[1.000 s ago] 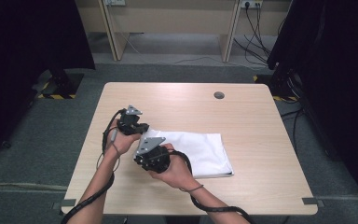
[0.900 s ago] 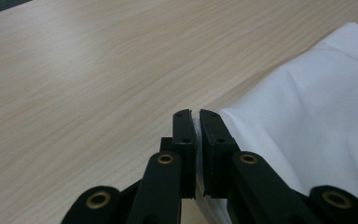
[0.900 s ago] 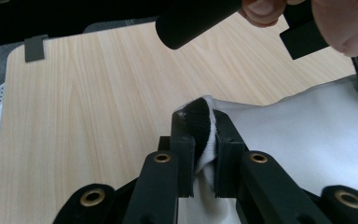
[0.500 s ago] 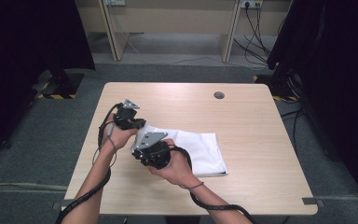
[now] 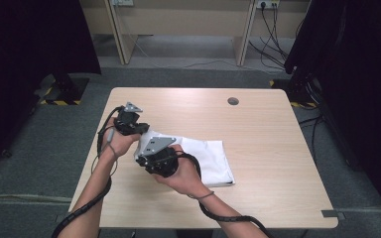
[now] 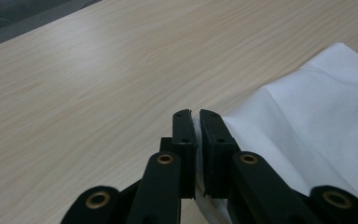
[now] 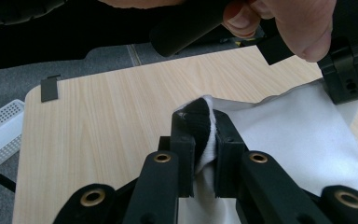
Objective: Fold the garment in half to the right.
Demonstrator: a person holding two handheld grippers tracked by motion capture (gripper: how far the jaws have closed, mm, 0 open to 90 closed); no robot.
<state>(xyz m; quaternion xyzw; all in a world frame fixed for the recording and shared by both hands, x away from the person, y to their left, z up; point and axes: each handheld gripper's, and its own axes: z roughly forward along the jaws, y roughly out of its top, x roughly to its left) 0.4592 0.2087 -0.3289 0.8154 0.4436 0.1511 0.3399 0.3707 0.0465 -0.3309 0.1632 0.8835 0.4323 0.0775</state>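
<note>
You've lifted cloth edge off table; left gripper, right gripper both clamped on it, fold can begin

You find no readable text, label, brand, number or sign anywhere here, not on the white cloth, the wooden table, or the grippers you hold in your hands
</note>
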